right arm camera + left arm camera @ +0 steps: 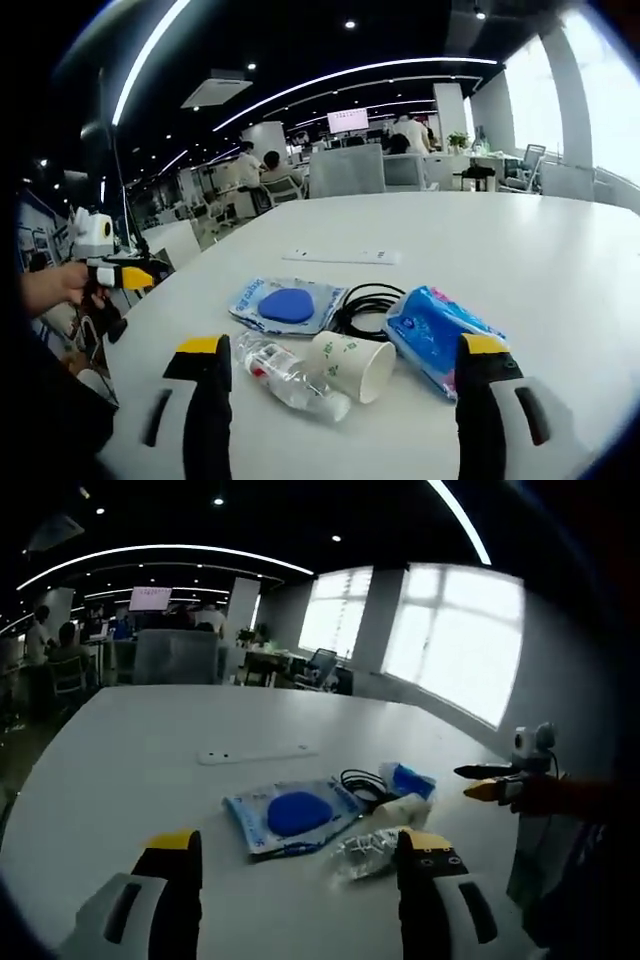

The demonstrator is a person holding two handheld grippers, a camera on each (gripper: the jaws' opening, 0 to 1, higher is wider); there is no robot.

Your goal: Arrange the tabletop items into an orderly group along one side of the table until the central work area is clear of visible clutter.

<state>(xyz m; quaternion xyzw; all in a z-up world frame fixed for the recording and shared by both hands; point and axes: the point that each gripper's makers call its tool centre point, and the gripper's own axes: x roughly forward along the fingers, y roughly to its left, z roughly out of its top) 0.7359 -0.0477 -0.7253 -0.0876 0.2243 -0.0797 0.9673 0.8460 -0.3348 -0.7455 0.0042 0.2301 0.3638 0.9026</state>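
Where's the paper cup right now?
In the right gripper view the paper cup lies on its side on the white table, between the plastic bottle and the blue tissue pack, just in front of the coiled black cable.

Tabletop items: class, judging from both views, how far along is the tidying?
Done: nothing clearly; the pouch, cable, cup, bottle and tissue pack lie bunched on the table, with a white strip apart. In hand: nothing; left gripper and right gripper are open, empty. Left: lining everything along one side.
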